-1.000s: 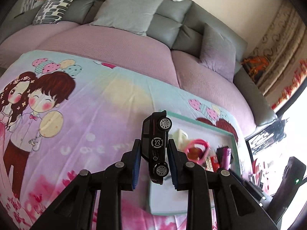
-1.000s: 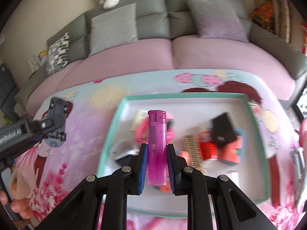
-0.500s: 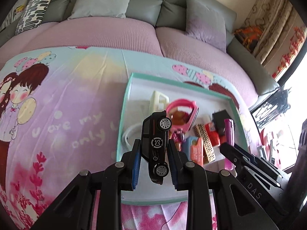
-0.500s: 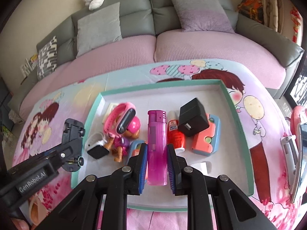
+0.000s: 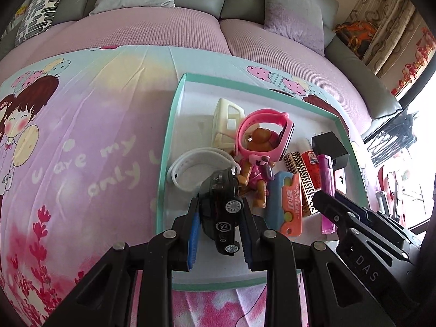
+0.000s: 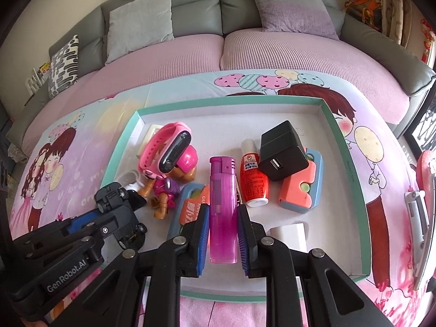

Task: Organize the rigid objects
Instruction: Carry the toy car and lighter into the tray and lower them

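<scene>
Now the left tool (image 5: 218,218) clamps a black toy car (image 5: 222,215) over the tray (image 6: 351,169) at its 7 o'clock corner, while the right tool (image 6: 223,227) pinches a purple lighter (image 6: 222,207) above the tray's 6 o'clock edge.

Left gripper (image 5: 218,234) clamped, angled downward, right gripper (image 6: 223,234) likewise, side by side
</scene>
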Tool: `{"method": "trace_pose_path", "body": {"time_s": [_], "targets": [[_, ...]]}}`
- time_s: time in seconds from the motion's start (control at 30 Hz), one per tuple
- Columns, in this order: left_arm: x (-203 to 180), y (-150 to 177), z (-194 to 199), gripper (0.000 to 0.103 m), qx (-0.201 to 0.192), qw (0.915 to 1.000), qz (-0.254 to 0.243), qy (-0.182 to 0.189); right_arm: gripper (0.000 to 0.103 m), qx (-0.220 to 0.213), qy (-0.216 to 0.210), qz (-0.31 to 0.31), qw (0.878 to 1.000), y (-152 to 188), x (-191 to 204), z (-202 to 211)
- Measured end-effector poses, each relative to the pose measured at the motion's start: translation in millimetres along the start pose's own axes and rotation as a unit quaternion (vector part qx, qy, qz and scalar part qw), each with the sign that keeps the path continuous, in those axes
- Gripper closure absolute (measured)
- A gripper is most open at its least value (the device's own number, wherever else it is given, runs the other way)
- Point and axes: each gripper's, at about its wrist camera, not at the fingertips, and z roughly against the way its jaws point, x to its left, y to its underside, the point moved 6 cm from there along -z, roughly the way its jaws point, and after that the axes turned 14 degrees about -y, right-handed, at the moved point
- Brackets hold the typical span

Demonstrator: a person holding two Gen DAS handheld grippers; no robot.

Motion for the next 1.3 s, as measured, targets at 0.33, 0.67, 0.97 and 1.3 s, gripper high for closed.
{"method": "trace_pose_path", "body": {"time_s": [0.33,0.67,0.97,1.3], "targets": [[-3,5,-9,0.075,0.014,0.9999,-0.007,0.003,0.082,0.022,0.008,-0.002,1.0,6,-4,-11],[-4,10,-19,0.075,0.028,0.9996,-0.006,0.009,0.081,0.024,0.011,0.0,1.0,6,-3,-13],[-5,12,-20,0.074,0.039,0.9991,-0.007,0.016,0.078,0.023,0.021,-0.001,1.0,5,-5,-11],[0,3,-5,0.056,0.021,0.9997,0.0,0.008,0.058,0.004,0.024,0.005,1.0,1,-1,-2]]}}
